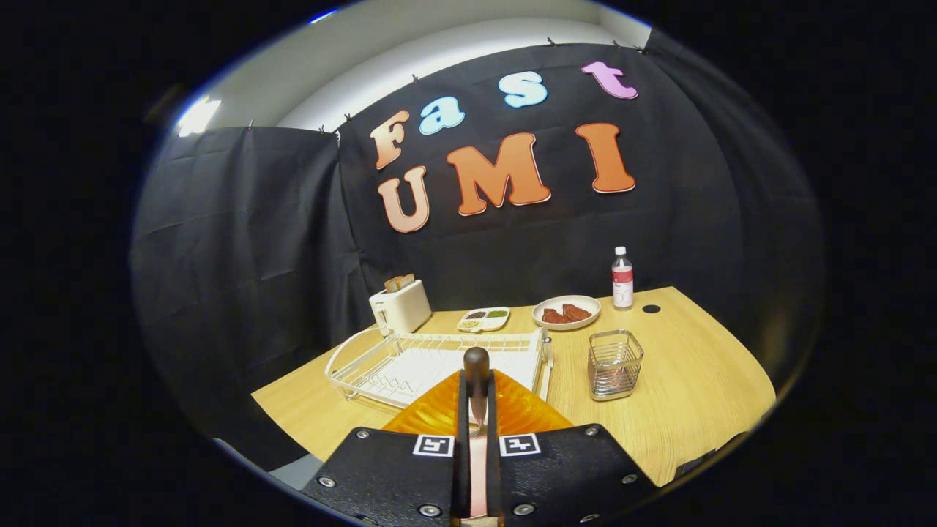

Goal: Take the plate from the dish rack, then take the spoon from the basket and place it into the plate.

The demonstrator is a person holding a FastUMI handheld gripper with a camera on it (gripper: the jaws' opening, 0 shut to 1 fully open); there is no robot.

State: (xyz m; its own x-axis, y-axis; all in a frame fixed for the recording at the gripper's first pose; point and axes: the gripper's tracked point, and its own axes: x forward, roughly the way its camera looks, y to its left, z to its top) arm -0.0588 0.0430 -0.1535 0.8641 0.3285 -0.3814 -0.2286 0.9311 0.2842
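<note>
My gripper (476,380) is shut on the spoon (476,361), whose dark rounded handle end sticks out just past the fingertips with a metal stem below it. The ribbed orange plate (523,413) lies on the wooden table right under and around the fingers, in front of the white wire dish rack (381,366). The rack holds no dishes that I can see. To the right of the plate and the rack stands the square wire basket (615,364).
Beyond the rack stand a white toaster (400,305), a small divided dish (484,318), a white plate with food (566,312) and a bottle (622,278). The table's right edge (761,388) lies beyond the basket.
</note>
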